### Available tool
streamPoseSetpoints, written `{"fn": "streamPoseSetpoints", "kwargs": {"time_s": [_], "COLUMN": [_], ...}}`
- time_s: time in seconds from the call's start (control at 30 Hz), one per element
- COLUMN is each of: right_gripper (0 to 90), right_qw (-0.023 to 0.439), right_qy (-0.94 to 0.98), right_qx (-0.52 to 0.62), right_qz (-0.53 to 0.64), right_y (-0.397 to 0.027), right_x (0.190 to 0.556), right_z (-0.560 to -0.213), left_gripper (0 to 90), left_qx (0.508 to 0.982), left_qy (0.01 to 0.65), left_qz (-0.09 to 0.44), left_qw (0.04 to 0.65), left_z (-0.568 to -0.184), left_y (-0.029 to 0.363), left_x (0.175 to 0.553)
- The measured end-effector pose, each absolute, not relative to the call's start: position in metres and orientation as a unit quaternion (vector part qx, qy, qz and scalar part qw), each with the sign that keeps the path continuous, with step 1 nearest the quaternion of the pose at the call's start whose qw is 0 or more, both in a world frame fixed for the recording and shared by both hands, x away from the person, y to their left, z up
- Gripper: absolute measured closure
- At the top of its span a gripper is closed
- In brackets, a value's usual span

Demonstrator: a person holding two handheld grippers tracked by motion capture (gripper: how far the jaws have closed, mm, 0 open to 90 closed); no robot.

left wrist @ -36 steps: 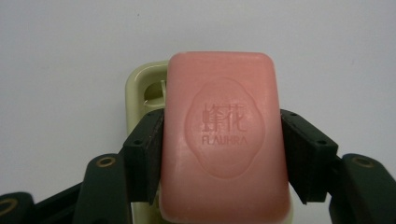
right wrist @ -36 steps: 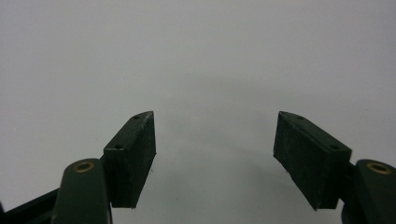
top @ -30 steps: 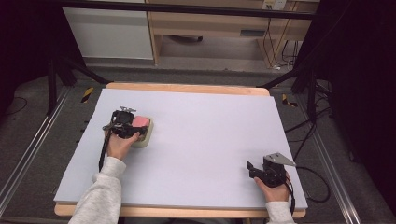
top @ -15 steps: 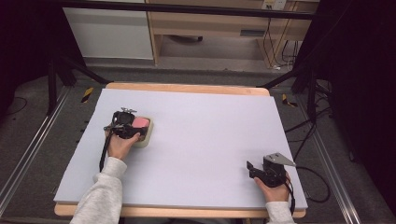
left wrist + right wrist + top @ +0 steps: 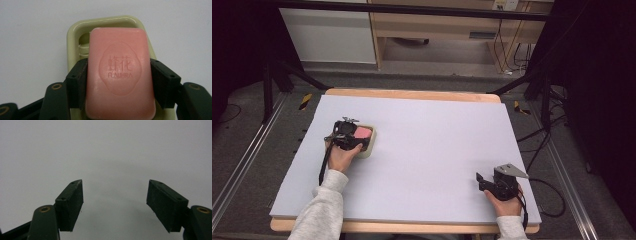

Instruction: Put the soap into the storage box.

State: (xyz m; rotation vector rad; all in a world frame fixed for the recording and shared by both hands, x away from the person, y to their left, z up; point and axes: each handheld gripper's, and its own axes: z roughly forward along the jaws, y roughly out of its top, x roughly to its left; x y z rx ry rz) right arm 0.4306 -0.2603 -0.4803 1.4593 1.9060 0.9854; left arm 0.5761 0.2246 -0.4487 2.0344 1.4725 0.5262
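A pink soap bar with an embossed stamp lies over a pale green soap dish. My left gripper is shut on the bar, both black pads pressing its long sides. From above, the soap bar and the dish sit at the left of the white table, with the left gripper over them. My right gripper rests near the table's front right corner. In its own view the right gripper stands open over bare white surface, nothing between the pads.
The white sheet covers a wooden table. Cables trail off the right edge near the right hand. Metal rails run along the floor on both sides, and shelving stands behind the table.
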Motion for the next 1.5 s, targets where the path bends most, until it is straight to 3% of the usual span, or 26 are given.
{"fn": "streamPoseSetpoints", "kwargs": {"time_s": [0.3, 0.37, 0.7, 1.1, 1.5], "right_gripper": [29.2, 29.2, 29.1, 27.1, 24.7], "right_qw": [0.271, 0.271, 0.271, 0.271, 0.270], "right_qy": [0.708, 0.708, 0.706, 0.704, 0.703], "right_qx": [0.540, 0.541, 0.543, 0.546, 0.550], "right_qz": [0.365, 0.365, 0.367, 0.365, 0.361], "right_y": [-0.260, -0.260, -0.260, -0.261, -0.264], "right_x": [0.430, 0.430, 0.430, 0.431, 0.431], "right_z": [-0.480, -0.480, -0.480, -0.480, -0.481], "left_gripper": [36.4, 29.4, 27.3, 21.1, 21.3], "left_qx": [0.762, 0.756, 0.758, 0.764, 0.754], "left_qy": [0.548, 0.548, 0.536, 0.505, 0.494], "left_qz": [0.205, 0.208, 0.205, 0.202, 0.204], "left_qw": [0.277, 0.292, 0.310, 0.347, 0.381], "left_z": [-0.447, -0.443, -0.433, -0.428, -0.438], "left_y": [0.222, 0.224, 0.229, 0.236, 0.254], "left_x": [0.574, 0.573, 0.563, 0.527, 0.495]}}
